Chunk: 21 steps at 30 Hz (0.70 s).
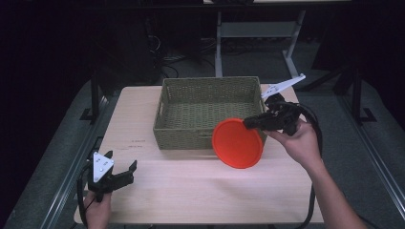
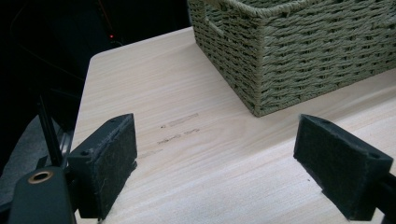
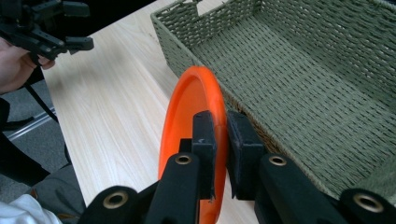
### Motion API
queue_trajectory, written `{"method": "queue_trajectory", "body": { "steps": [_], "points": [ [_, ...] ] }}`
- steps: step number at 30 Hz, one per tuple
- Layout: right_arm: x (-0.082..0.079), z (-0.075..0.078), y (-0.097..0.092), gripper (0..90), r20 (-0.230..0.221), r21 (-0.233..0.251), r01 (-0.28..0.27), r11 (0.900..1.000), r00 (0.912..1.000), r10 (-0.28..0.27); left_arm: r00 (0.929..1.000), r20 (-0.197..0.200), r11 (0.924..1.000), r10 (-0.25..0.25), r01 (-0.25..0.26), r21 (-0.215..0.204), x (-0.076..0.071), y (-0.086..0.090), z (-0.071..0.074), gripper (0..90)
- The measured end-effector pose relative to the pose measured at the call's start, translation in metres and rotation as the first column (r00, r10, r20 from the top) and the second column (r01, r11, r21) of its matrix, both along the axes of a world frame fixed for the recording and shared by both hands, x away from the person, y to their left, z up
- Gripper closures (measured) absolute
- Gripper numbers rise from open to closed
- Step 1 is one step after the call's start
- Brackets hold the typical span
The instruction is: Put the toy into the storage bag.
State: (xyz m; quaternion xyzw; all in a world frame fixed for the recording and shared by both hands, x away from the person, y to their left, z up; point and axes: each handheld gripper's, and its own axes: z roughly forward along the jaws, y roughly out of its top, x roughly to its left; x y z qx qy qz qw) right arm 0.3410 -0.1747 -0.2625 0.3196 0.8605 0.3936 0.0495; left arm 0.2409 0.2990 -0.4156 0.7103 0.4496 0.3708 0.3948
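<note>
Dim, soft-focus pictures; dark, murky surroundings.

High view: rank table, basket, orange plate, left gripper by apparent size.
1. Table
2. Basket
3. Orange plate, held on edge and tilted by the right gripper, so partly foreshortened
4. Left gripper, jaws apart

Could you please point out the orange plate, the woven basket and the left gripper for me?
orange plate [image 1: 237, 143]: high view, middle of its face.
woven basket [image 1: 181, 136]: high view, front wall.
left gripper [image 1: 120, 166]: high view, midway between its open jaws.
</note>
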Motion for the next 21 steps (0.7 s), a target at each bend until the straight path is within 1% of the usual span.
{"method": "queue_trajectory", "body": {
  "steps": [2, 10, 11, 17, 21],
  "points": [
    [0.000, 0.000, 0.001, 82.4, 0.000, -0.010, -0.004, 0.9999, 1.0000, 0.004, 1.0000, 0.000, 1.0000, 0.000, 0.000, -0.002, 0.000, 0.000, 0.000, 12.8],
    [0.005, 0.007, 0.003, 82.4, 0.010, 0.001, -0.001, 1.0000, 0.9999, 0.001, 1.0000, 0.000, 1.0000, -0.003, 0.003, 0.000, 0.000, -0.002, 0.000, 12.8],
    [0.008, 0.012, 0.005, 82.4, 0.018, 0.005, -0.001, 1.0000, 0.9998, 0.001, 1.0000, 0.000, 1.0000, -0.001, 0.001, -0.003, 0.000, -0.001, 0.000, 12.8],
    [0.017, 0.026, 0.013, 82.4, 0.039, 0.000, -0.004, 1.0000, 0.9992, 0.004, 1.0000, 0.000, 1.0000, -0.001, 0.001, 0.002, 0.000, 0.000, 0.000, 12.8],
    [0.025, 0.033, 0.018, 82.4, 0.040, 0.008, -0.002, 1.0000, 0.9992, 0.002, 1.0000, 0.001, 1.0000, 0.001, -0.001, -0.008, 0.000, 0.000, 0.000, 12.8]
  ]
}}
